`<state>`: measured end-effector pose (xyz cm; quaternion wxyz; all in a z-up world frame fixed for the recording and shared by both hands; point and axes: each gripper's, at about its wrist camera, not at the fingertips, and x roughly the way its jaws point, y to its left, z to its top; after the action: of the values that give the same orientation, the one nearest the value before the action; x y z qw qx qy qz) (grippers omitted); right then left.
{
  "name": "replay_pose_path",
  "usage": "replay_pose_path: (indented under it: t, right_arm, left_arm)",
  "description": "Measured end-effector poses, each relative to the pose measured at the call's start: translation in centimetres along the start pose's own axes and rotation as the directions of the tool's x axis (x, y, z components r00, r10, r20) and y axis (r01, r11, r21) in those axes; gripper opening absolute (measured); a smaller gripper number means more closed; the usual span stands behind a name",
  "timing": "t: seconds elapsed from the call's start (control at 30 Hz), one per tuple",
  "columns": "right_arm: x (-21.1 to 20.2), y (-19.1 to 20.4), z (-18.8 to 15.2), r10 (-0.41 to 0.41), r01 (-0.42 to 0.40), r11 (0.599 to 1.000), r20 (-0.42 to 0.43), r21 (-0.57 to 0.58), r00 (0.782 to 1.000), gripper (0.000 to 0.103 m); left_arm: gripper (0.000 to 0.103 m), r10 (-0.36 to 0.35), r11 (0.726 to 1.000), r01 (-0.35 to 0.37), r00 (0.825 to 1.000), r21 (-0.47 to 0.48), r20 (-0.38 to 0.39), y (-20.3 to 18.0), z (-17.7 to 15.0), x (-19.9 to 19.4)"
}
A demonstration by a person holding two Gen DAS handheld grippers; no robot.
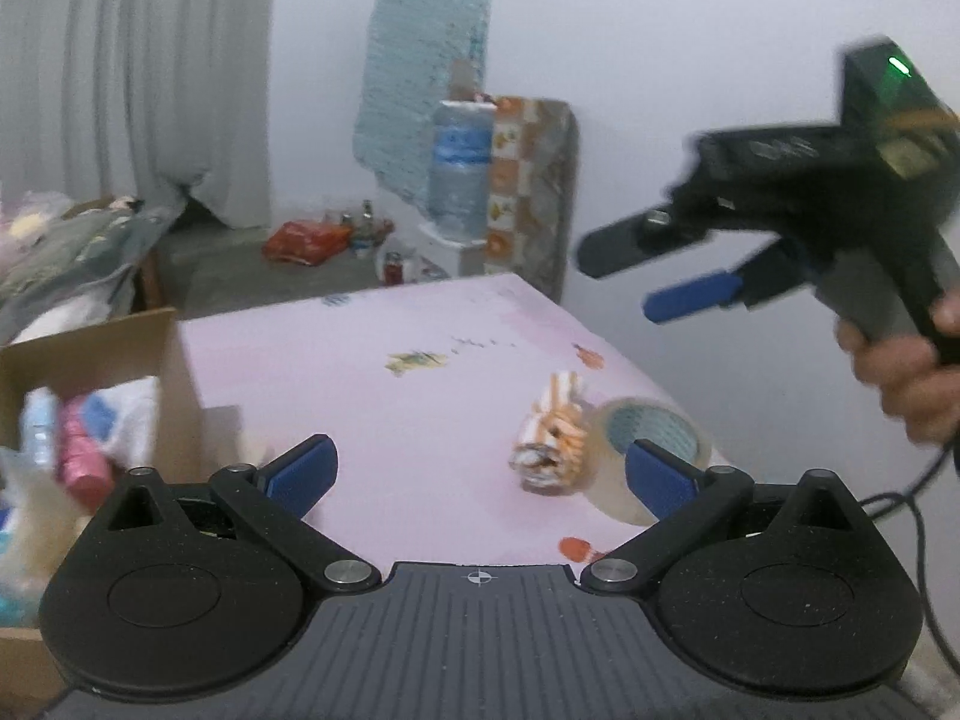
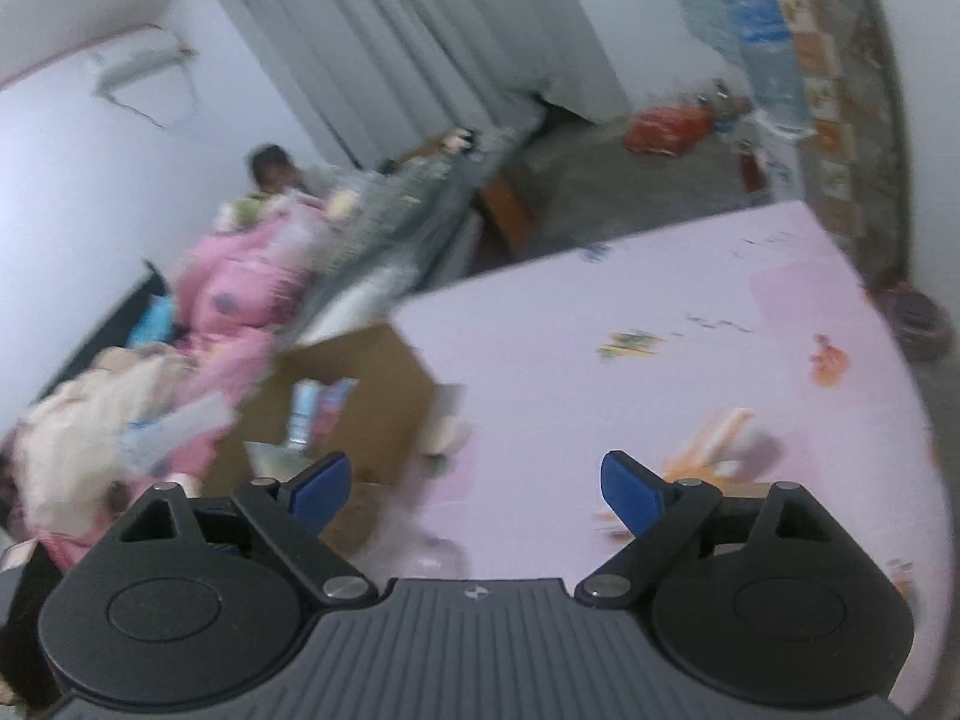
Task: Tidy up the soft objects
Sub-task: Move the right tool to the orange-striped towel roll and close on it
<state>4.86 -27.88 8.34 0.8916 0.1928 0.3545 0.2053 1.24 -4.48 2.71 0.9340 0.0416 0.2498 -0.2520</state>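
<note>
The striped roll (image 1: pixel 551 435), orange and white cloth, lies on the pink desk (image 1: pixel 384 408) close to its right edge, and it is touching the tape roll (image 1: pixel 645 456) that sits just beside it on the edge side. In the right wrist view the same cloth is only an orange-and-white blur (image 2: pixel 717 441) near the right edge.

Off the desk's left edge stands the cardboard box (image 1: pixel 90 342), open at the top, with soft packets (image 1: pixel 72 450) in pink, blue and white inside it. The right wrist view shows that box (image 2: pixel 384 372) hard against the desk's left edge too.

Left gripper (image 1: pixel 480 474): jaws spread wide, blue pads well apart, nothing between them and nothing touched. It hangs over the near part of the desk, the cloth roll and the tape just ahead of its right finger.

Right gripper (image 2: pixel 477 486): jaws clearly apart and empty, no pad pressing on anything, pointed at the near left part of the desk by the box. From the left wrist view the right gripper (image 1: pixel 654 282) is up in the air beyond the desk's right edge, a hand (image 1: pixel 912 372) on its handle and a cable trailing down.

Behind the desk: a water bottle (image 1: pixel 459 174), a red bag (image 1: pixel 306 240) on the floor, grey curtains (image 1: pixel 138 78).
</note>
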Motion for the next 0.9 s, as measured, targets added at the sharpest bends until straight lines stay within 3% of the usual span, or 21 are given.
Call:
replay_pose_path:
  t: [0.1, 0.23, 0.37, 0.47, 0.57, 0.7, 0.9]
  right_arm:
    - [2.4, -2.5, 1.1, -0.069, 0.071, 0.997, -0.069, 0.028, 0.995, 0.055]
    - [6.4, -6.7, 2.4, -0.134, 0.155, 0.983, -0.189, 0.102, 0.973, 0.055]
    - [10.7, -9.9, 3.1, -0.193, 0.242, 0.962, -0.309, 0.128, 0.931, 0.053]
    - [13.2, -11.6, 3.3, -0.216, 0.283, 0.951, -0.388, 0.125, 0.896, 0.041]
    - [15.4, -12.5, 3.2, -0.217, 0.298, 0.948, -0.457, 0.114, 0.863, 0.027]
    - [16.5, -11.8, 3.2, -0.188, 0.274, 0.955, -0.482, 0.114, 0.856, 0.015]
    - [18.2, -9.1, 2.2, -0.134, 0.217, 0.971, -0.53, 0.098, 0.837, 0.013]
  left_arm:
    - [0.103, -0.026, 0.999, 0.027, 0.999, 0.026, -0.023, -1.2, -0.5, 1.9]
    - [0.102, -0.041, 0.998, 0.044, 0.997, 0.038, -0.064, -2.3, -1.2, 3.9]
    - [0.101, -0.058, 0.998, 0.062, 0.99, 0.027, -0.129, -2.4, -1.9, 5.4]
    - [0.1, -0.061, 0.997, 0.066, 0.985, 0.027, -0.163, -2.3, -2.4, 5.9]
    - [0.099, -0.069, 0.997, 0.074, 0.979, 0.02, -0.191, -2.2, -2.7, 6.2]
    - [0.099, -0.094, 0.995, 0.094, 0.973, -0.009, -0.21, -1.6, -3.1, 6.1]
    - [0.098, -0.122, 0.992, 0.111, 0.967, -0.063, -0.224, -0.3, -3.9, 5.1]
